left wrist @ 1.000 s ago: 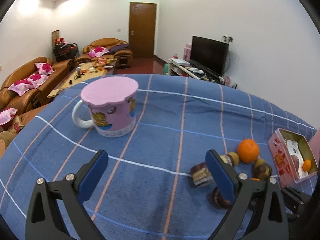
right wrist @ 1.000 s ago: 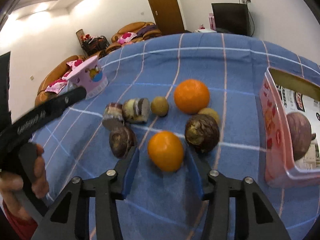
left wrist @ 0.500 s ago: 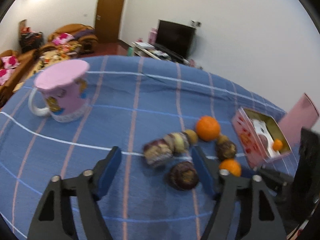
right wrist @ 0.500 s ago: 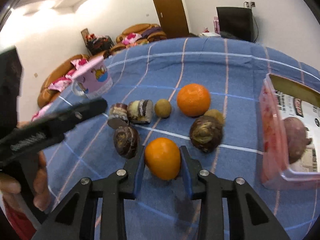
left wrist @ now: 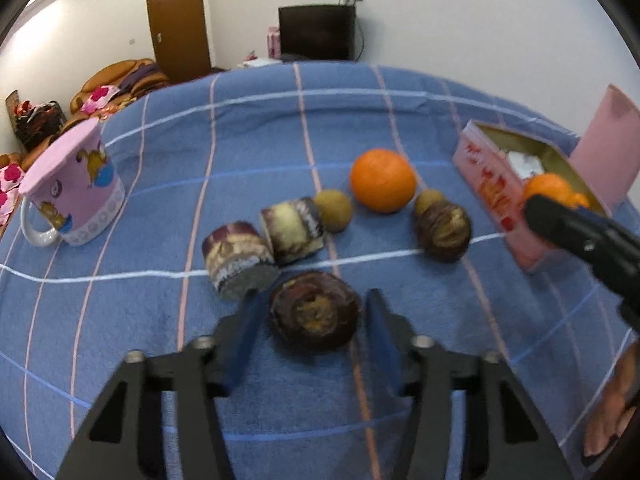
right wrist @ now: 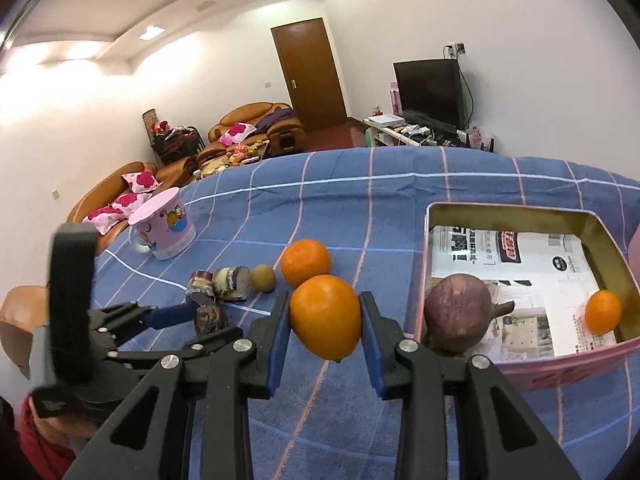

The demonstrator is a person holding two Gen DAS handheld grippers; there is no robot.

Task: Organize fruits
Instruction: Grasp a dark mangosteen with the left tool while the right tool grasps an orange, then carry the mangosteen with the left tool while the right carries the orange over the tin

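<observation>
My left gripper (left wrist: 312,296) points down at a dark brown round fruit (left wrist: 314,316) lying on the blue checked cloth (left wrist: 248,152). Its jaws are closing, and the fruit lies between the blue pads with a thin gap on each side. My right gripper (right wrist: 324,304) is shut on an orange (right wrist: 325,316) and holds it above the cloth, just left of the pink tin box (right wrist: 520,364). The box holds a purple fruit (right wrist: 458,316) and a small orange (right wrist: 603,312). In the right wrist view the left gripper (right wrist: 176,314) appears beside the dark fruit (right wrist: 210,320).
On the cloth lie another orange (left wrist: 382,186), two cut fruit pieces (left wrist: 238,256), two small brown fruits (left wrist: 333,210) and a second dark fruit (left wrist: 442,232). A pink mug (left wrist: 74,188) stands at the far left. The box lid (left wrist: 604,148) leans behind the box.
The left gripper swung away from the mug, came down over the fruits and narrowed around the dark fruit. The right gripper shut on the orange and lifted it toward the box.
</observation>
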